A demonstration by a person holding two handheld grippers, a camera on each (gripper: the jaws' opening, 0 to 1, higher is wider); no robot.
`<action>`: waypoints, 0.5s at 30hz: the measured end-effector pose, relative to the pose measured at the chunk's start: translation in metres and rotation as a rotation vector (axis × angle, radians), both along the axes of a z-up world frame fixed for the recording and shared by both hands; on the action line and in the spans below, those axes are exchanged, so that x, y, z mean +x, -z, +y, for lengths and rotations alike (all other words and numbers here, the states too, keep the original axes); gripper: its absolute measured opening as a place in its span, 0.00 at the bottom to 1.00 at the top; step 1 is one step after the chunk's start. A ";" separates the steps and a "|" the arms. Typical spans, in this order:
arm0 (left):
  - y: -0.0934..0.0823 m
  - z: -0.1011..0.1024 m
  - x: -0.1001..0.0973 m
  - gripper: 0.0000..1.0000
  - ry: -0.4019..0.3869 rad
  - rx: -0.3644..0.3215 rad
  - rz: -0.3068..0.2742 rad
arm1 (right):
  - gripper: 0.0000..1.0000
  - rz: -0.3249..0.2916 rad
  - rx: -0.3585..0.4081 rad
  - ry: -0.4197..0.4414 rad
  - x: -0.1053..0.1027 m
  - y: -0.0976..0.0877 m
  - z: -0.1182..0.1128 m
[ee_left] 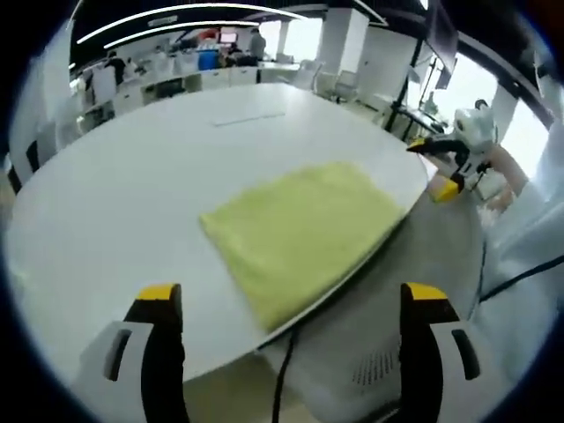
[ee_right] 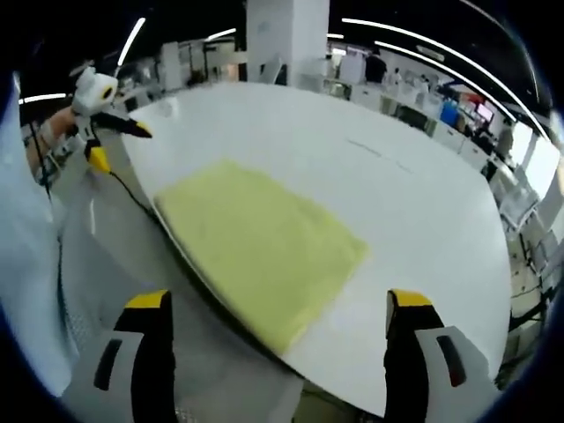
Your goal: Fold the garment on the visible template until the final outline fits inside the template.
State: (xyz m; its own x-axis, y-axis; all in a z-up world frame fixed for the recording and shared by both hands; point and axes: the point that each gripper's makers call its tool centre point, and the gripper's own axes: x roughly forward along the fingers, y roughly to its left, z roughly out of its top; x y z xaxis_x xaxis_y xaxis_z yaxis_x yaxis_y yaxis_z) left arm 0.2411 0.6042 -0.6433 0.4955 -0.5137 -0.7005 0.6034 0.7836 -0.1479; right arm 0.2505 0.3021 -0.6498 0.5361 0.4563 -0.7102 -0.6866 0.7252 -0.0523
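A yellow garment [ee_left: 304, 233] lies folded into a flat rectangle on the white table [ee_left: 132, 194], one side right at the table's near edge. In the right gripper view the same garment [ee_right: 260, 242] sits along that edge. My left gripper [ee_left: 291, 295] is open, held back off the table's edge and short of the garment, nothing between its jaws. My right gripper [ee_right: 278, 300] is likewise open and empty, off the edge. Each gripper appears in the other's view: the right gripper [ee_left: 432, 167] and the left gripper [ee_right: 119, 148], both held in the air beside the table.
A faint thin line [ee_left: 247, 117] marks the table's far part. Below the near edge are a grey mesh chair [ee_left: 352, 361] and a black cable [ee_left: 280, 379]. White sleeves [ee_left: 529, 238] flank the views. Office desks and people stand far behind.
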 end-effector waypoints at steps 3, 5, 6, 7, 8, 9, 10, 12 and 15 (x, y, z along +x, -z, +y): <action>-0.002 0.002 0.002 0.99 0.000 0.024 -0.001 | 1.00 -0.010 0.023 0.009 0.005 -0.002 -0.002; -0.004 0.001 0.001 0.99 0.009 0.032 0.005 | 1.00 -0.025 0.019 0.017 0.009 -0.004 -0.006; -0.005 0.000 0.002 0.99 0.018 0.024 -0.002 | 1.00 -0.023 0.015 0.024 0.011 -0.005 -0.008; -0.007 -0.002 0.004 0.99 0.018 0.008 -0.014 | 1.00 -0.013 0.004 0.031 0.012 -0.005 -0.011; -0.007 -0.001 0.007 0.99 0.009 -0.014 -0.026 | 1.00 -0.009 -0.004 0.032 0.012 -0.005 -0.011; -0.006 0.001 0.008 0.99 0.002 -0.018 -0.025 | 1.00 -0.005 -0.010 0.028 0.013 -0.006 -0.011; -0.006 0.003 0.010 0.99 -0.009 -0.023 -0.027 | 1.00 0.005 -0.014 0.022 0.013 -0.005 -0.010; -0.003 0.009 0.011 0.99 -0.027 -0.008 -0.017 | 1.00 -0.007 -0.007 0.015 0.018 -0.008 -0.011; -0.004 0.005 0.009 0.99 0.004 0.013 -0.016 | 1.00 -0.012 -0.005 0.020 0.018 -0.009 -0.013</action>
